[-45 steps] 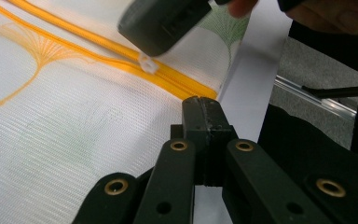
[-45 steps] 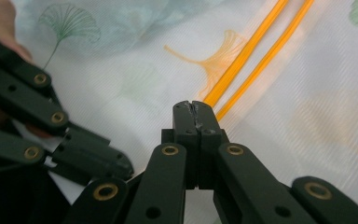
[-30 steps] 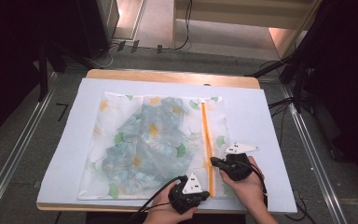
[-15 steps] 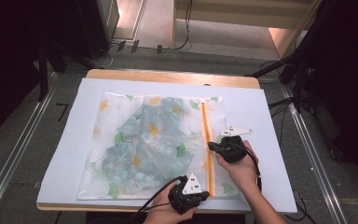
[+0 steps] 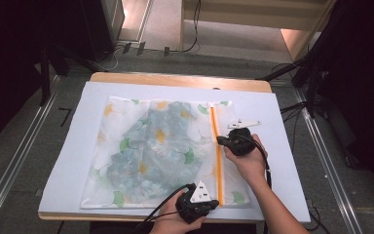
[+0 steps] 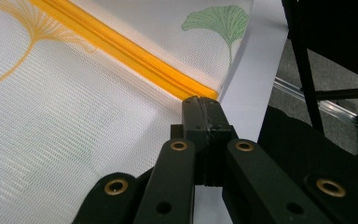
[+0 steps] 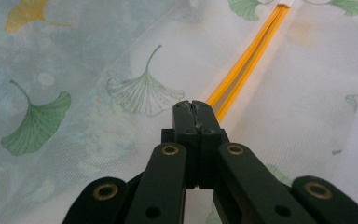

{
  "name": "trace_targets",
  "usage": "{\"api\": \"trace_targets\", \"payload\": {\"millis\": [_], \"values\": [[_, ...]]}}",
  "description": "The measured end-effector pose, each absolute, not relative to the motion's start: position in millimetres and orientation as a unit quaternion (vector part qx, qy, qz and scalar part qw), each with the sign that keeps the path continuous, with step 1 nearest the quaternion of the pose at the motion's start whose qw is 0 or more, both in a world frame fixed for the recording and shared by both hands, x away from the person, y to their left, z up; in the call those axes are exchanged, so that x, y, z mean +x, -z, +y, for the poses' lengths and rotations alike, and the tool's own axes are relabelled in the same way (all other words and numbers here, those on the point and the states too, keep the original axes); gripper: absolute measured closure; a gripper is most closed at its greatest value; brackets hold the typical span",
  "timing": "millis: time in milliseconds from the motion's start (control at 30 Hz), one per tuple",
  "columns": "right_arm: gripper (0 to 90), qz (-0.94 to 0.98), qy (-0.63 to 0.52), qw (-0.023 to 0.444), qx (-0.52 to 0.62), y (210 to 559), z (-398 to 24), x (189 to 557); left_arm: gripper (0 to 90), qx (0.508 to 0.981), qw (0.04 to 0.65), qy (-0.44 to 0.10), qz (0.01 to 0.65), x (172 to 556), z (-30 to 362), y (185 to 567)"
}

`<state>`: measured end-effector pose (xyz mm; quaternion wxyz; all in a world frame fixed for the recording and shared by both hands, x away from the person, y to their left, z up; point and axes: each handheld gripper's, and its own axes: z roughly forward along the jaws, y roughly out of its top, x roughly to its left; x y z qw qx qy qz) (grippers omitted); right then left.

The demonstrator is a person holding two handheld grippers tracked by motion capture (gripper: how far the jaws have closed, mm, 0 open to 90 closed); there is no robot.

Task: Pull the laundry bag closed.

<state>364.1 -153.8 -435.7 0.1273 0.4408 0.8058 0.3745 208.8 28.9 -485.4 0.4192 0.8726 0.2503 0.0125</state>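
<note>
A white mesh bag (image 5: 160,146) printed with green and yellow leaves lies flat on a white sheet (image 5: 282,161). Clothes show through it. An orange zipper (image 5: 215,131) runs near its right edge. My left gripper (image 5: 215,202) is shut at the zipper's near end (image 6: 186,88), at the bag's front corner. My right gripper (image 5: 220,140) is shut on the zipper about halfway along. In the right gripper view the zipper (image 7: 247,56) ahead of the closed tips (image 7: 192,105) shows as two orange strips side by side. The tips hide whatever lies between them.
The sheet covers a wooden table (image 5: 175,79). Metal floor rails (image 5: 9,175) run along both sides, and dark stands (image 5: 311,73) and cables (image 5: 190,29) stand behind. A black stand leg (image 6: 307,70) is just off the table's near right corner.
My right gripper has slid away from me along the zipper, from near the front toward the middle. The left gripper and the bag have stayed put.
</note>
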Motion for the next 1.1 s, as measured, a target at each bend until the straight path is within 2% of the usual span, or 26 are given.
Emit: {"api": "trace_targets", "payload": {"millis": [400, 1100], "values": [[90.0, 0.796, -0.375, 0.135, 0.455, 433, -150, 394, 90.0, 0.872, 0.42, -0.012, 0.252, 209, 29, 486], [90.0, 0.769, -0.369, 0.14, 0.503, 425, -142, 488, 90.0, 0.868, 0.424, 0.003, 0.259, 211, 30, 486]]}}
